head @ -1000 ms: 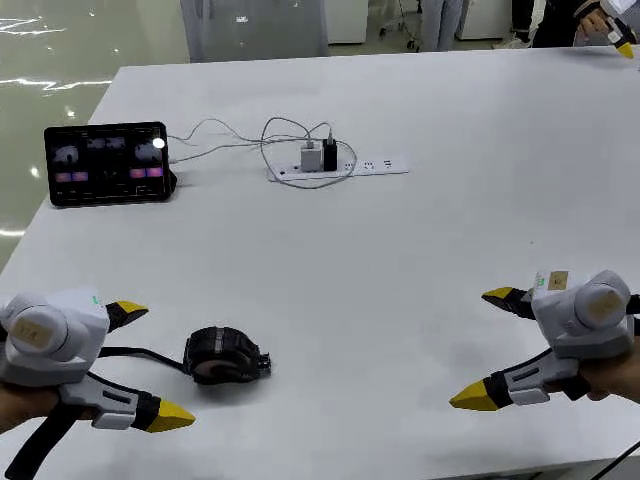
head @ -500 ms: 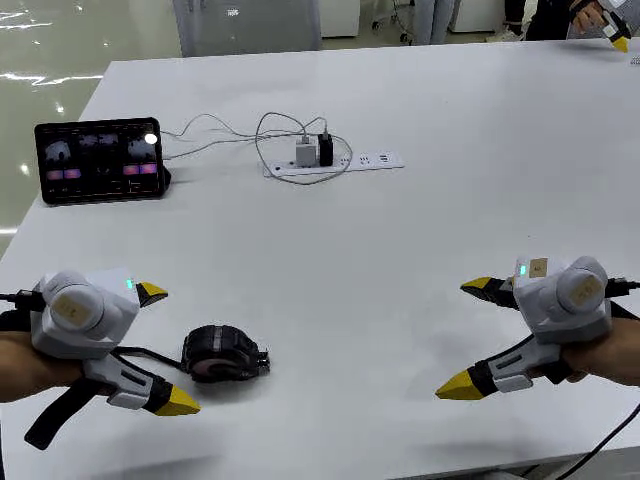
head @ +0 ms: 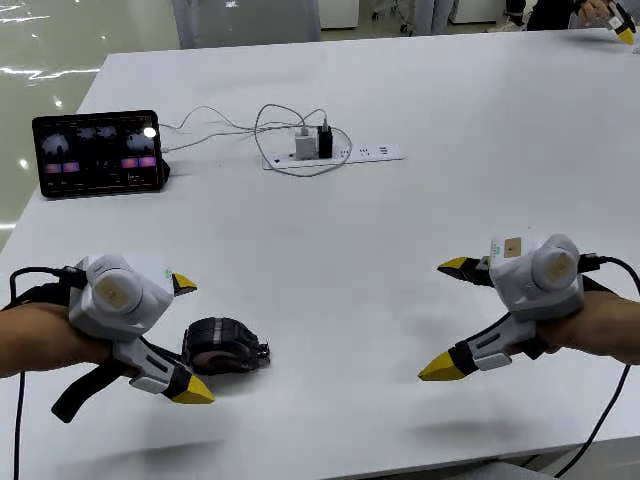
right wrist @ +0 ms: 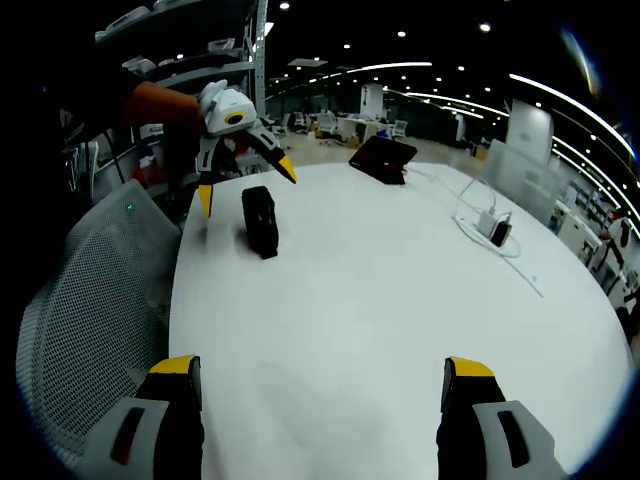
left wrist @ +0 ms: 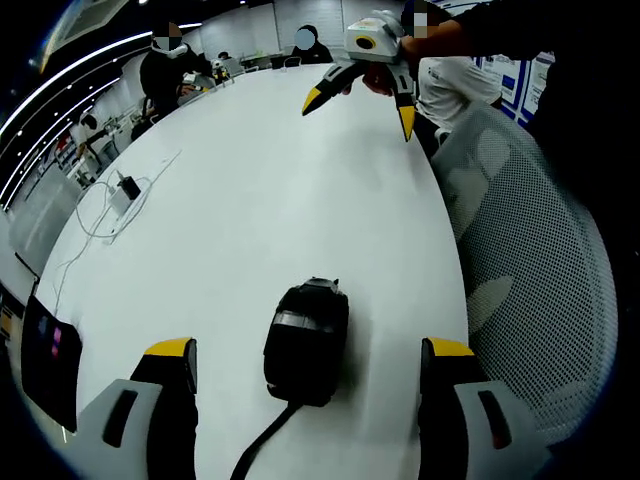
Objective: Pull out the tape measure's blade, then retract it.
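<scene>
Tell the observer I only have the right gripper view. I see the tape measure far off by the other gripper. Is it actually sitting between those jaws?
Observer: Yes. In the left gripper view the tape measure lies on the table between the left gripper's open jaws, with a gap on each side.
Operator: Is any blade pulled out?
Observer: None that I can see. In the head view its blade end points toward your right gripper, which is open over bare table.
Operator: Anything trailing off it?
Observer: A black strap runs from the tape measure back between the left jaws.
</scene>
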The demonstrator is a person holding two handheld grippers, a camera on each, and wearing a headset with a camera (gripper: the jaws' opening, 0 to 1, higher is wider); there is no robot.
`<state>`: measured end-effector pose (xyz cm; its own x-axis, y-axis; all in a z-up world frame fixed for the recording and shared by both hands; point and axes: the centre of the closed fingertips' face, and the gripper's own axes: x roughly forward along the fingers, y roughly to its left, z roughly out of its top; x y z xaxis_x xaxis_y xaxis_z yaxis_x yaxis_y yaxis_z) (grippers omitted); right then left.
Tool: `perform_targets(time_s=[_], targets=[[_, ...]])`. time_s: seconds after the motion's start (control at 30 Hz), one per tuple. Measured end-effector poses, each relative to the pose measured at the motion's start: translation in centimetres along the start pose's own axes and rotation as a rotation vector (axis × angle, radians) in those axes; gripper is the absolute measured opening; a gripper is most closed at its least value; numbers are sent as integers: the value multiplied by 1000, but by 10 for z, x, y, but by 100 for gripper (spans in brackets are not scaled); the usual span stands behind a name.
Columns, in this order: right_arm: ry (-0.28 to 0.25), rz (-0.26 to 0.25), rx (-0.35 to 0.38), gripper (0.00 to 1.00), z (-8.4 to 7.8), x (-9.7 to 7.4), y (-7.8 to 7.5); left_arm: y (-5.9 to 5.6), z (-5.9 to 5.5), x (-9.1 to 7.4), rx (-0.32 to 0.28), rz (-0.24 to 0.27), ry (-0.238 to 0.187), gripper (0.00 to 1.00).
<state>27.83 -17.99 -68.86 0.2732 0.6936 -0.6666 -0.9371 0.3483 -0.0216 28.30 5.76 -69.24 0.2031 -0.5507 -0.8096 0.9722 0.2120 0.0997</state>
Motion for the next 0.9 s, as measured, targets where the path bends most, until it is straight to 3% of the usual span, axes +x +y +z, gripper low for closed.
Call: perform_targets(time_s=[0.2, 0.43, 0.57, 0.63, 0.77, 0.9], targets=[[12, 42, -32, 99, 9, 14, 9, -6, 2, 10, 33, -54, 26, 78], [17, 68, -52, 99, 13, 29, 12, -2, 0, 20, 43, -62, 54, 72], [20, 85, -66, 99, 17, 37, 14, -1, -1, 27, 95, -76, 77, 65], [15, 89, -71, 99, 21, 40, 14, -2, -5, 29, 101, -85, 108, 62], [7, 94, -74, 99, 27, 46, 14, -1, -3, 33, 110, -81, 125, 57], [5, 102, -79, 99, 33, 50, 15, -2, -1, 34, 115, -89, 131, 42]])
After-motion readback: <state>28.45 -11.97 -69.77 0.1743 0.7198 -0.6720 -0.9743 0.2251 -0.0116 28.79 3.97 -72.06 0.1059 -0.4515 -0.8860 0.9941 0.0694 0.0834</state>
